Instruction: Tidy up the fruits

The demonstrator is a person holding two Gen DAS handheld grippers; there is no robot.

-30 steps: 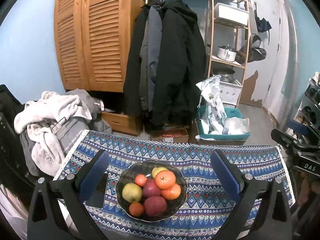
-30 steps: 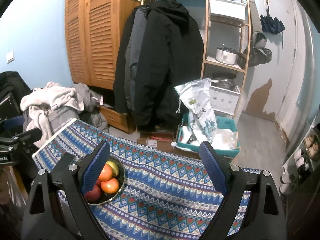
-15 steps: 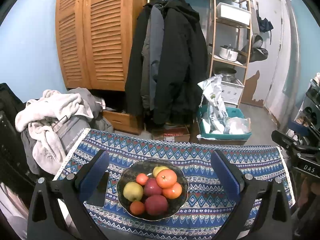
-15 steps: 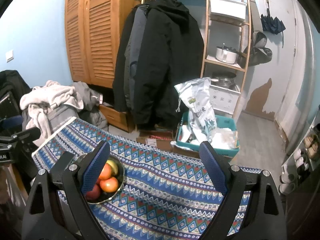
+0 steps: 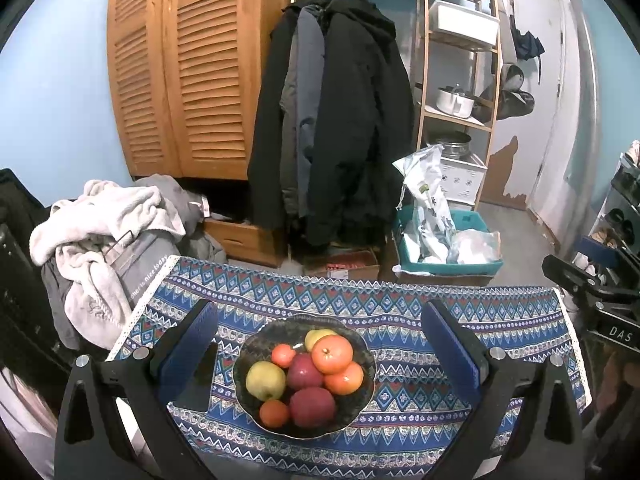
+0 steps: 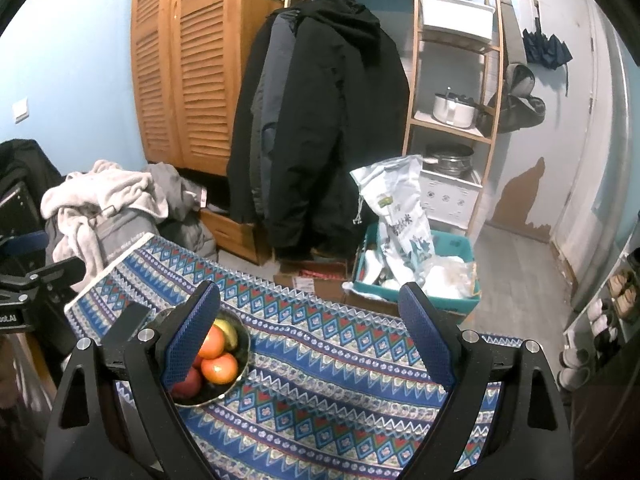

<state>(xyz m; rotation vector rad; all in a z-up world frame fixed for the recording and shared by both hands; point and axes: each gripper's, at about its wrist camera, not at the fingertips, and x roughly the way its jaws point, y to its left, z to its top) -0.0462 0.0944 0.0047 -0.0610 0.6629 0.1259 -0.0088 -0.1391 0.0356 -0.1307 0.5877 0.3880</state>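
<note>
A dark bowl (image 5: 362, 412) of fruit sits on the blue patterned tablecloth (image 5: 420, 316). It holds red apples (image 5: 312, 406), a yellow-green apple (image 5: 265, 380) and several oranges (image 5: 332, 354). My left gripper (image 5: 318, 344) is open and empty, its blue pads wide on either side of the bowl, held above it. My right gripper (image 6: 310, 332) is open and empty over the cloth, to the right of the bowl (image 6: 236, 376), whose left part its left finger hides.
A pile of clothes (image 5: 104, 240) lies off the table's left end. Coats (image 5: 336, 120) hang behind, beside a wooden wardrobe (image 5: 180, 72) and a shelf rack (image 5: 460, 80). A teal bin (image 5: 448, 268) with bags stands on the floor. The other gripper's body (image 5: 600, 304) shows at right.
Both views have drifted slightly; the bowl sits a little lower between the left gripper's pads. Nothing was picked up or released.
</note>
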